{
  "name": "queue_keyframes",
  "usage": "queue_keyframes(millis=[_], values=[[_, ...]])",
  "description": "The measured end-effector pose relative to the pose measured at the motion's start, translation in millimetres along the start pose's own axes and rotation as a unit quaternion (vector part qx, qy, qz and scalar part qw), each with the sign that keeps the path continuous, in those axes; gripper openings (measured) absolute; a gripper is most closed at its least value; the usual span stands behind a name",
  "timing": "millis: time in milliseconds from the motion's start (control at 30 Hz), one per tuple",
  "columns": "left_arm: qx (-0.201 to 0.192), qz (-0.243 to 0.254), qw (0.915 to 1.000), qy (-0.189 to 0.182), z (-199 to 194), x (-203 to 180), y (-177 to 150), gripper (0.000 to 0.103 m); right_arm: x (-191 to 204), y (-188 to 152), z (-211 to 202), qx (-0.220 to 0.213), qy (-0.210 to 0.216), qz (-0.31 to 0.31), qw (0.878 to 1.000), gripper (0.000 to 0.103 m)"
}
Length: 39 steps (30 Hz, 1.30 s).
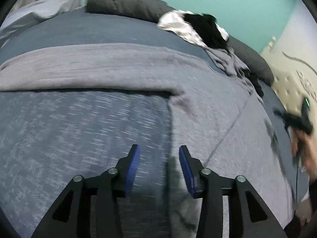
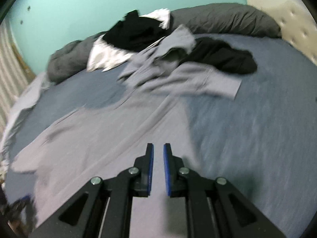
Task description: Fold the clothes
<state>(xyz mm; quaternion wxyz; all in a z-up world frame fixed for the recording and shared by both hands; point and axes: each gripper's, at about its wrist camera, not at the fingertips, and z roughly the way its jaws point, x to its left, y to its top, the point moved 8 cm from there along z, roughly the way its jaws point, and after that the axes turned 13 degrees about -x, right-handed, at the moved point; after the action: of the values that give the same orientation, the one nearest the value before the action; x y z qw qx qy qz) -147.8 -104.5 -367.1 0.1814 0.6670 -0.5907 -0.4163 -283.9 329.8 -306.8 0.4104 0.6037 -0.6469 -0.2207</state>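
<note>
Beyond, heaped black clothes and white garment against dark pillows. Grey hoodie spread flat, rumpled. Left hand-held gripper wide, right hand-held gripper narrow, both empty.

Under the right jaws: spread garment lying on the bed.
Ahead of the right jaws: heap of clothes, on the bed.
Behind the heap: pillows.
Under the left jaws: bed, the garment's edge just right.

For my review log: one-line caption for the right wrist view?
Open right tongs above grey garment spread on blue bed.
</note>
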Motion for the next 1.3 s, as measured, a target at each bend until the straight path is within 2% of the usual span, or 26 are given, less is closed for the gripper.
queue_keyframes(millis=[100, 267, 300, 367, 400, 433, 567, 600, 767, 867, 967, 1067, 1133, 1200, 1233, 1300], values=[[-0.015, -0.030, 0.9993, 0.016, -11, 21, 15, 0.062, 29, -35, -34, 0.005, 0.038, 0.015, 0.999, 0.010], [-0.020, -0.037, 0.9970, 0.065, -26, 71, 46, 0.063, 71, -81, -73, 0.012, 0.072, 0.022, 0.997, 0.021], [-0.022, -0.044, 0.9964, 0.068, -28, 81, 52, 0.064, 75, -86, -76, 0.013, 0.073, 0.019, 0.997, 0.026], [-0.026, -0.066, 0.9939, 0.084, -32, 113, 66, 0.064, 81, -93, -82, 0.013, 0.077, 0.018, 0.997, 0.045], [-0.028, -0.077, 0.9924, 0.092, -34, 129, 72, 0.065, 82, -94, -81, 0.015, 0.080, 0.020, 0.996, 0.061], [-0.030, -0.083, 0.9905, 0.105, -36, 144, 78, 0.065, 83, -96, -83, 0.018, 0.082, 0.022, 0.996, 0.063], [-0.043, -0.108, 0.9792, 0.166, -48, 211, 101, 0.068, 83, -96, -85, 0.013, 0.071, 0.016, 0.997, 0.065], [-0.046, -0.118, 0.9768, 0.172, -50, 223, 105, 0.070, 83, -97, -84, 0.014, 0.070, 0.016, 0.997, 0.068], [-0.071, -0.192, 0.9556, 0.212, -66, 297, 121, 0.070, 79, -102, -78, 0.018, 0.061, 0.017, 0.998, 0.068], [-0.075, -0.207, 0.9463, 0.237, -71, 334, 126, 0.070, 76, -104, -75, 0.020, 0.057, 0.017, 0.998, 0.068], [-0.069, -0.207, 0.9429, 0.252, -67, 354, 129, 0.070, 80, -102, -75, 0.014, 0.065, 0.018, 0.998, 0.068], [-0.070, -0.204, 0.9446, 0.247, -61, 365, 134, 0.069, 85, -101, -75, 0.011, 0.066, 0.005, 0.998, 0.068], [-0.067, -0.201, 0.9467, 0.242, -56, 369, 136, 0.065, 88, -101, -74, 0.010, 0.067, 0.000, 0.998, 0.068], [-0.062, -0.199, 0.9483, 0.239, -51, 369, 138, 0.047, 89, -102, -74, 0.010, 0.067, -0.001, 0.998, 0.068], [-0.061, -0.197, 0.9488, 0.239, -49, 369, 139, 0.043, 89, -102, -73, 0.011, 0.066, -0.002, 0.998, 0.068], [-0.057, -0.185, 0.9510, 0.241, -45, 365, 141, 0.027, 89, -103, -73, 0.011, 0.065, -0.004, 0.998, 0.068]])
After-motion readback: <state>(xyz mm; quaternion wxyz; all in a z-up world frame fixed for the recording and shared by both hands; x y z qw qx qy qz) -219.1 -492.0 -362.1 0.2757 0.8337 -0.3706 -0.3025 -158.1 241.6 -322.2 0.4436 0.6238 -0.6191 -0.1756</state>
